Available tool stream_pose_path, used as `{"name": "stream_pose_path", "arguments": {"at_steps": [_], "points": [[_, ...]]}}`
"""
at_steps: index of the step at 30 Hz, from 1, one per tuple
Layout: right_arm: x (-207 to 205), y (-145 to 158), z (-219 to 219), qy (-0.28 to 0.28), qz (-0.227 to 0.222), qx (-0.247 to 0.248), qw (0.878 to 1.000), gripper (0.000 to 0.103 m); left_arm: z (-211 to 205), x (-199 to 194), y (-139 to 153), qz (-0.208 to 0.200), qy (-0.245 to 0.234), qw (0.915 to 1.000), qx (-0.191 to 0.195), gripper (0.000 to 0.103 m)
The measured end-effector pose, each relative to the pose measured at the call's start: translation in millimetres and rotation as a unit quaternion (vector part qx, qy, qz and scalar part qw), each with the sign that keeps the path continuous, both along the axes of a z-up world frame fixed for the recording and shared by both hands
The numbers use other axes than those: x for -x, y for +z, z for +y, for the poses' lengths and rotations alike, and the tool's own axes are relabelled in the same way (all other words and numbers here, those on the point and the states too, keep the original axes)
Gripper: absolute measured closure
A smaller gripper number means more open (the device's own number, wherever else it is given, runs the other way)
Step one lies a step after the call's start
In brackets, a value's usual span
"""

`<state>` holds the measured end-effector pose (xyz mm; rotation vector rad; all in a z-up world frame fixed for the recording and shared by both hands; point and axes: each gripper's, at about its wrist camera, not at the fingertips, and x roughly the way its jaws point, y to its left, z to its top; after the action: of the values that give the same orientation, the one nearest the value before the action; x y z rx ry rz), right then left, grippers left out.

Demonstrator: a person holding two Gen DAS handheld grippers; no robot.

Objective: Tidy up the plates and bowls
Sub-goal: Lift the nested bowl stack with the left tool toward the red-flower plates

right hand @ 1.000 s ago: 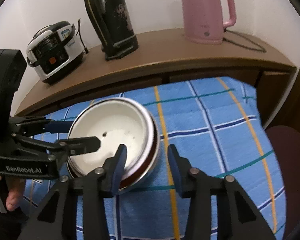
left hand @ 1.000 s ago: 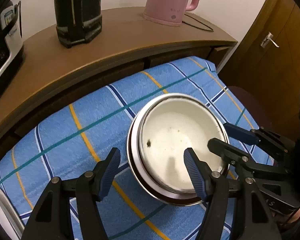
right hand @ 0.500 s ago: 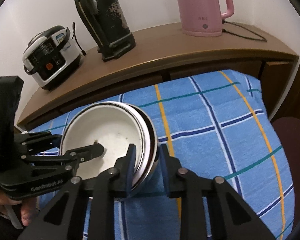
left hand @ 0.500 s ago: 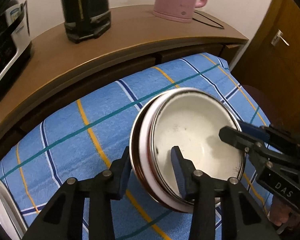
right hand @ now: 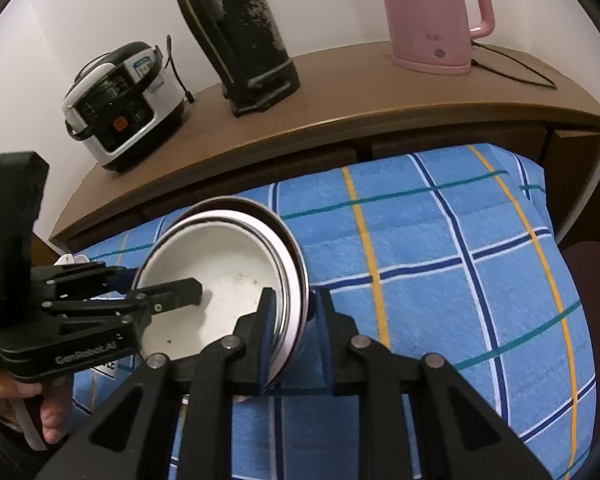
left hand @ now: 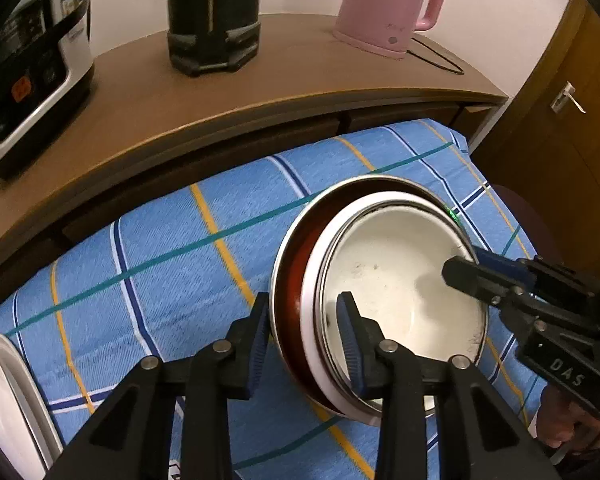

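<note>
Between left gripper jaws: nested bowls, glossy; inner one smooth white enamel look, speckled, thin metal rim; outer shell shiny metal, dark red lining. Right gripper jaws pinch opposite rim. Both grippers matt black plastic, ribbed blue pads, bright metal rivets. Under jaws: blue checked cloth, coarse matt weave. Beyond jaws: wooden shelf, smooth satin; pink kettle, matt plastic; rice cooker, glossy plastic.
</note>
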<state>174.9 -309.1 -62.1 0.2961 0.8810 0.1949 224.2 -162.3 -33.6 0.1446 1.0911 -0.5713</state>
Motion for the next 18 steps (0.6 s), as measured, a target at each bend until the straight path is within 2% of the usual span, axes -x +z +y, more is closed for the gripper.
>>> {"name": "stream_pose_path", "arguments": {"at_steps": [7,18], "points": [[-4.3,2.8,9.8,0.015,0.001,-0.003,1.0,0.084,16.1,-2.1,0.0,0.017,0.012,0.9997,0.012,0.068],[-11.2,7.9,46.5,0.057,0.001,-0.008,0.998,0.084,66.1,8.8,2.9,0.017,0.057,0.9972,0.044,0.069]]}}
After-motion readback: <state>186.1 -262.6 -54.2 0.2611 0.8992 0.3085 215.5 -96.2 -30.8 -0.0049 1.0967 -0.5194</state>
